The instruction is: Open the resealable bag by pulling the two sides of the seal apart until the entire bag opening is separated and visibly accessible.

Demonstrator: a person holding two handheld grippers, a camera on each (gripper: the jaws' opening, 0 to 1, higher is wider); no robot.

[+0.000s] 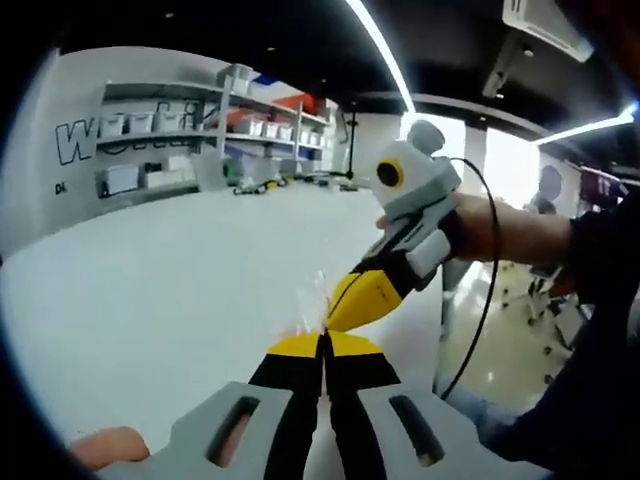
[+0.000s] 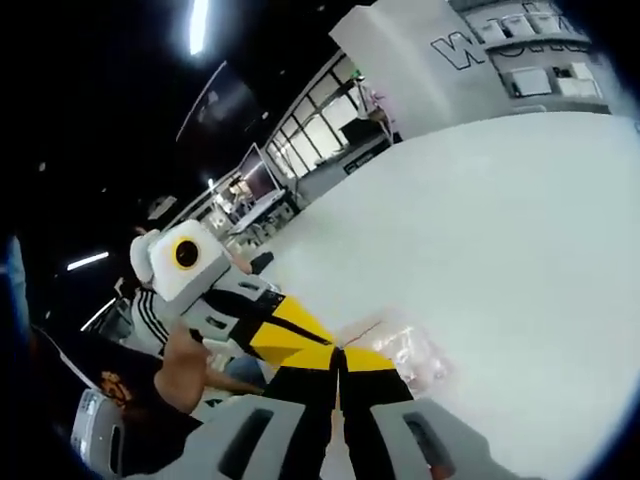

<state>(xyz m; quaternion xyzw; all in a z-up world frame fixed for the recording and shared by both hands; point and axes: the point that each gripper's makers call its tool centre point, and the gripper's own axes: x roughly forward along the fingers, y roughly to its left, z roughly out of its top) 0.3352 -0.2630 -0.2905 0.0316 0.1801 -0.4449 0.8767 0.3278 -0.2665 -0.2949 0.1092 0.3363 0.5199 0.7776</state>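
bag (image 2: 405, 352) seal looks barely started: left tool (image 1: 322, 343) and right tool (image 2: 338, 357), both pinched on clear plastic above white table (image 1: 160, 290), tips touching; pulling apart remains.

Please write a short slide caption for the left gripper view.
Both grippers, left and right, pinch the clear resealable bag above the white table.

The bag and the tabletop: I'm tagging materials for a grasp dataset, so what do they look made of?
Bag: thin clear plastic film, probably; glossy, crinkled, table showing through. Tabletop: smooth matte white surface, perhaps laminate; even, with no grain. Both grippers, left and right, pinch the bag's edge.
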